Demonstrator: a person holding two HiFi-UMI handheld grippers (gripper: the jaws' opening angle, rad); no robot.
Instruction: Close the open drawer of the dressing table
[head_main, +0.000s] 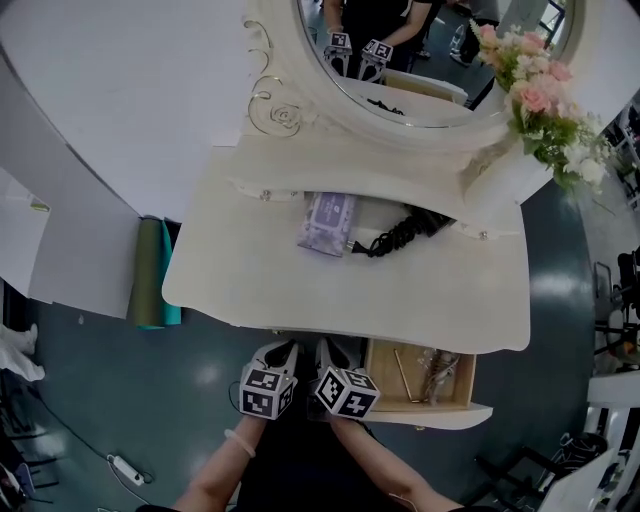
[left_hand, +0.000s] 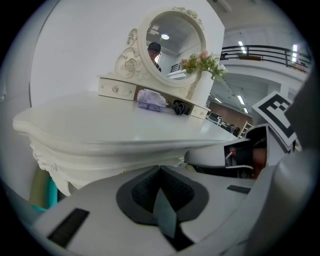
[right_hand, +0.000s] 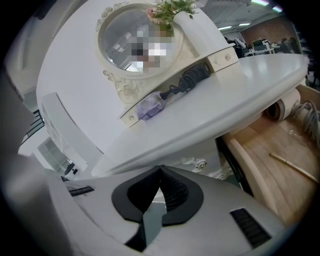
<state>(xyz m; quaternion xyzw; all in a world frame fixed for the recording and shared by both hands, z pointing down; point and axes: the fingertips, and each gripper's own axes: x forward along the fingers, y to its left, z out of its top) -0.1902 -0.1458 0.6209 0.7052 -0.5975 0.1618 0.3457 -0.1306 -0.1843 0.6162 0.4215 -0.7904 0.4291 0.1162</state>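
Note:
A white dressing table (head_main: 300, 290) with an oval mirror (head_main: 400, 60) fills the head view. Its right-hand wooden drawer (head_main: 385, 380) stands pulled out under the front edge, with a thin stick (head_main: 403, 375) and a bundle inside. The same drawer (right_hand: 265, 165) shows at the right of the right gripper view. My left gripper (head_main: 283, 352) and right gripper (head_main: 325, 352) sit side by side just before the table's front edge, left of the drawer. Both are shut and hold nothing; their tips (left_hand: 160, 170) (right_hand: 160, 170) point at the table's carved apron.
On the tabletop lie a lilac packet (head_main: 327, 222) and a black hair dryer with coiled cord (head_main: 405, 232). A white vase of pink flowers (head_main: 540, 100) stands back right. A green roll (head_main: 150, 272) leans left of the table. A power strip (head_main: 128, 468) lies on the floor.

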